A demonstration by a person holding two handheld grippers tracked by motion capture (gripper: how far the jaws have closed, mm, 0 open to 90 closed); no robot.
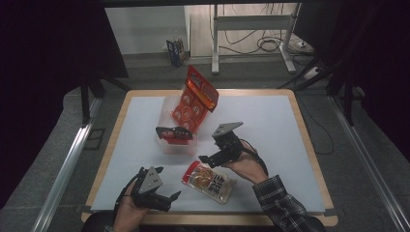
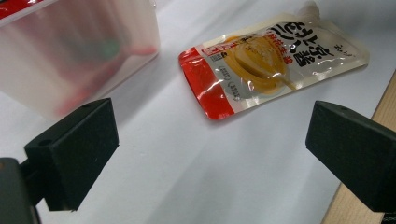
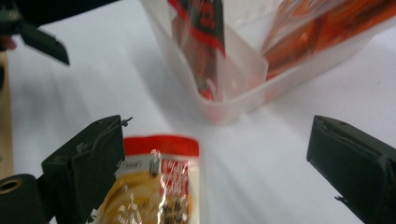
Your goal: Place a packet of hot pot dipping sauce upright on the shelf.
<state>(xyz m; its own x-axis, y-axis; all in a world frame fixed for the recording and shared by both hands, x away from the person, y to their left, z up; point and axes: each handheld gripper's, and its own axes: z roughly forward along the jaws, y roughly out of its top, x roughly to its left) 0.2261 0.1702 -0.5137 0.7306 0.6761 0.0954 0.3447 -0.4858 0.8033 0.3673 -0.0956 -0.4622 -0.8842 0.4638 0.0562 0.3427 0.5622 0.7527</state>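
Observation:
A yellow and red sauce pouch [image 1: 209, 181] lies flat on the white mat near the front edge; it is also in the left gripper view [image 2: 273, 60] and, blurred, in the right gripper view [image 3: 159, 186]. My right gripper [image 1: 210, 160] hovers open just beyond the pouch's red end, and the pouch reaches up between its jaws [image 3: 210, 172]. My left gripper [image 1: 169, 200] rests open at the front left, its jaws pointing toward the pouch [image 2: 210, 154] and well short of it. Nothing is held by either one.
A clear plastic tub [image 1: 167, 145] stands mid-table and holds a tall orange-red snack bag [image 1: 196, 99] and a black-red packet [image 1: 173, 134]. The tub is close in both gripper views [image 2: 70, 51] [image 3: 233, 107]. The wooden table edge [image 2: 380, 112] runs near the left gripper.

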